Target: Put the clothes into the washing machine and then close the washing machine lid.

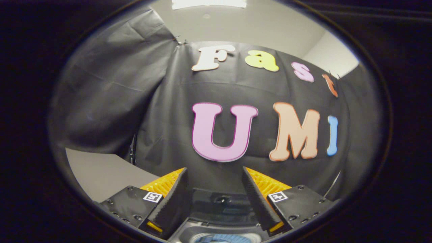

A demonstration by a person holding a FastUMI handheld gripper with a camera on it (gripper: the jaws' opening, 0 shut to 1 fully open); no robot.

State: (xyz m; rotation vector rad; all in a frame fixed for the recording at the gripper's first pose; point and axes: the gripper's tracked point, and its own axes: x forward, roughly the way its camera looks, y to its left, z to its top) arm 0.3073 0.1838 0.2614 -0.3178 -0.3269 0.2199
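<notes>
The washing machine (219, 216) stood against the black cloth wall (162, 128), a pale floor (101, 172) beside it. It lay below my gripper (214, 177), whose fingers were spread apart, grasping nothing.

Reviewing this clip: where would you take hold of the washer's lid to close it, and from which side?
Judging from this view, the lid stands raised behind the drum opening, beyond the fingers. The open gripper, holding nothing, would best pinch its upper free edge from above, near the middle, then swing it forward and down. The hinge is hidden, so this is tentative.
</notes>
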